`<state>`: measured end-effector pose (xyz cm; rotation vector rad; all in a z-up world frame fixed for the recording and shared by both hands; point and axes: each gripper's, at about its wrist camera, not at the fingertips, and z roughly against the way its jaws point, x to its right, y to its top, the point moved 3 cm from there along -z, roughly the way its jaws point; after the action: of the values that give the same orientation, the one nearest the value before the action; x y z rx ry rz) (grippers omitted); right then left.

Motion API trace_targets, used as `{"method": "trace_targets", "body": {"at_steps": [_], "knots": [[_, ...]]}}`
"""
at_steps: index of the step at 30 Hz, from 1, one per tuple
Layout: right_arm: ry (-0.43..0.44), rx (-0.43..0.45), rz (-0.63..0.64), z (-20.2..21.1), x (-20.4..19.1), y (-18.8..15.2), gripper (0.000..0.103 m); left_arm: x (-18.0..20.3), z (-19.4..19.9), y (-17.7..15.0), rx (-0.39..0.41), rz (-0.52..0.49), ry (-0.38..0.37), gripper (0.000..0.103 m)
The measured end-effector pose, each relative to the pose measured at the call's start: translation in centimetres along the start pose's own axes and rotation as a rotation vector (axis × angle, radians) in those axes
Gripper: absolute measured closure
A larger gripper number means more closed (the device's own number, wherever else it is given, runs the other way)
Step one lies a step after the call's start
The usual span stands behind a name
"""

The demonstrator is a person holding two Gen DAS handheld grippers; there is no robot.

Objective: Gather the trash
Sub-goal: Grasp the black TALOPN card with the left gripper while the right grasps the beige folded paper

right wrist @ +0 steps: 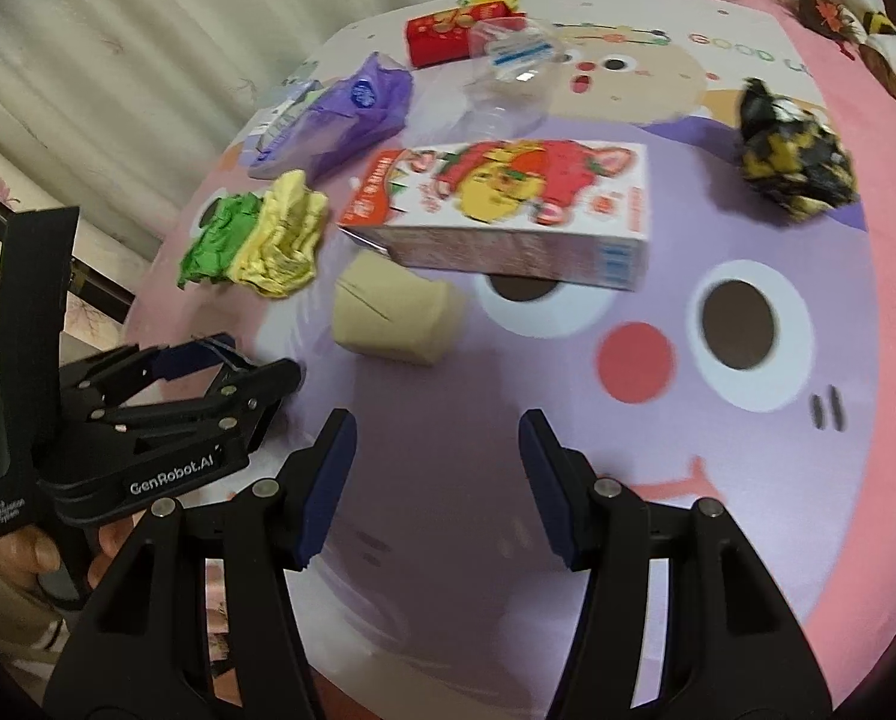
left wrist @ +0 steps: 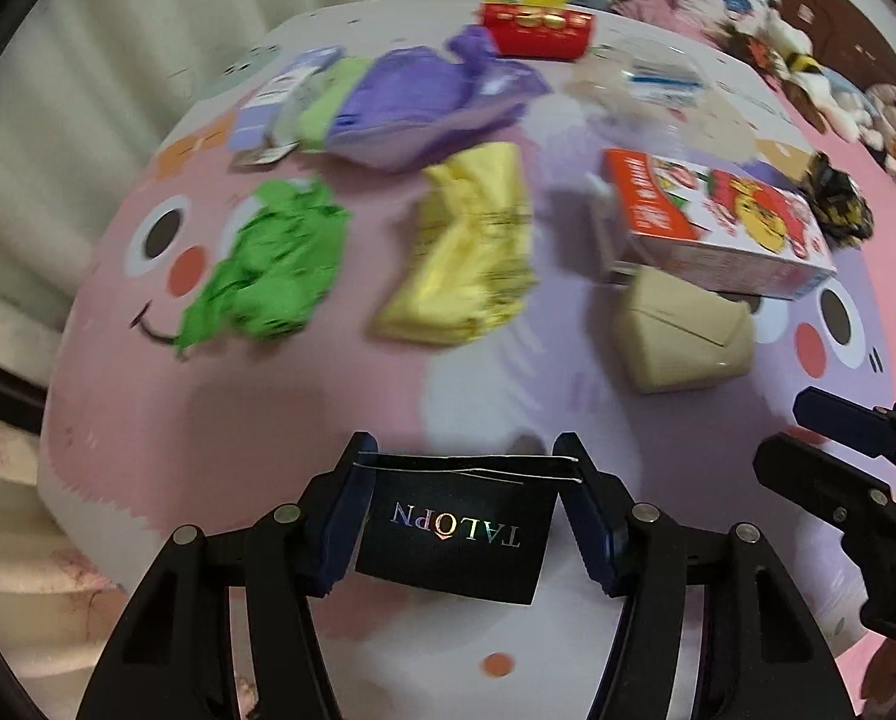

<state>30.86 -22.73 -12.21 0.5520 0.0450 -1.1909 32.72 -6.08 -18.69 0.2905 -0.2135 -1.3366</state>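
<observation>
My left gripper is shut on a black card with shiny lettering, one pad on each side edge, held above the cartoon-print cover. My right gripper stands open over the purple part of the cover with nothing between its fingers. Trash lies beyond both: a green crumpled wrapper, a yellow wrapper, a purple bag, a beige paper cup on its side, and a red-and-white carton resting partly over the cup.
Farther back lie a clear plastic bottle, a red box and a black-and-yellow crumpled wrapper. Pale curtains hang along the left. Plush toys sit at the far right.
</observation>
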Motion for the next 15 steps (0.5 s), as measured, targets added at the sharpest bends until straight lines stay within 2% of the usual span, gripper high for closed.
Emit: {"method": "trace_targets", "body": {"at_steps": [2, 8, 15], "knots": [[0.002, 0.011, -0.001, -0.6, -0.8, 0.4, 0.048, -1.3, 0.5, -0.2, 0.0, 0.02, 0.003, 0.043], [-0.038, 0.057, -0.061, -3.0, -2.6, 1.8, 0.034, -5.0, 1.8, -1.0, -0.007, 0.048, -0.012, 0.042], [-0.203, 0.177, -0.116, -4.9, -4.4, 2.8, 0.028, -8.5, 2.6, -1.3, -0.027, 0.032, -0.048, 0.042]]}}
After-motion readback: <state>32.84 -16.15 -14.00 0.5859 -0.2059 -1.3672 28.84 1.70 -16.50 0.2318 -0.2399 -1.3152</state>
